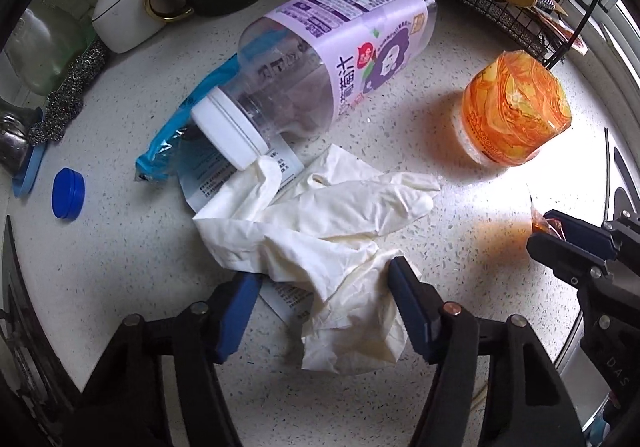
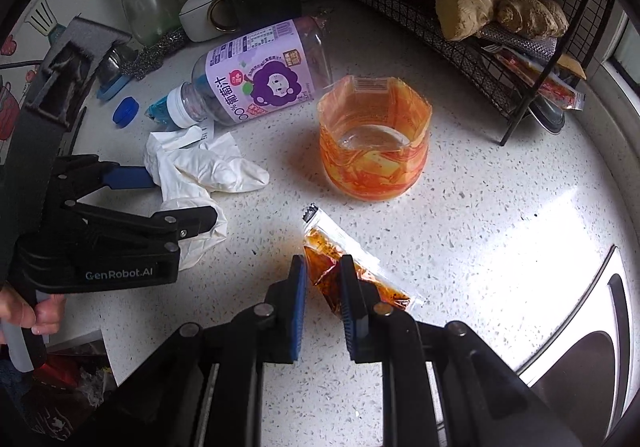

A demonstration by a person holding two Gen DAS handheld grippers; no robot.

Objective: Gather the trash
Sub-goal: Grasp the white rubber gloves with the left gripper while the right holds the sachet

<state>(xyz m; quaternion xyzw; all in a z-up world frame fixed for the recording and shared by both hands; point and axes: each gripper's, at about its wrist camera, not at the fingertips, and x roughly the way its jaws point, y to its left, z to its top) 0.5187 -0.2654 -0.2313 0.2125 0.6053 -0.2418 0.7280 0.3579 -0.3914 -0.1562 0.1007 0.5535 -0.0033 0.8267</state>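
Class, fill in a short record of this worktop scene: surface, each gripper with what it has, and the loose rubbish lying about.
surface: speckled white counter
right gripper: shut on sauce packet
left gripper: jaws either side of white glove, pads not yet pressing
lying down: grape juice bottle, white cap on
standing: orange cut bottle base
loose: blue cap, blue wrapper

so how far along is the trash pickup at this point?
Nothing visibly binned yet. In hand: the right gripper is shut on the clear chili-oil sauce packet; the left gripper straddles the crumpled white latex gloves, pads not clearly pressing. Left on the speckled counter: the tipped purple-label grape juice bottle, the cut orange-label bottle base, the blue cap, the blue wrapper.
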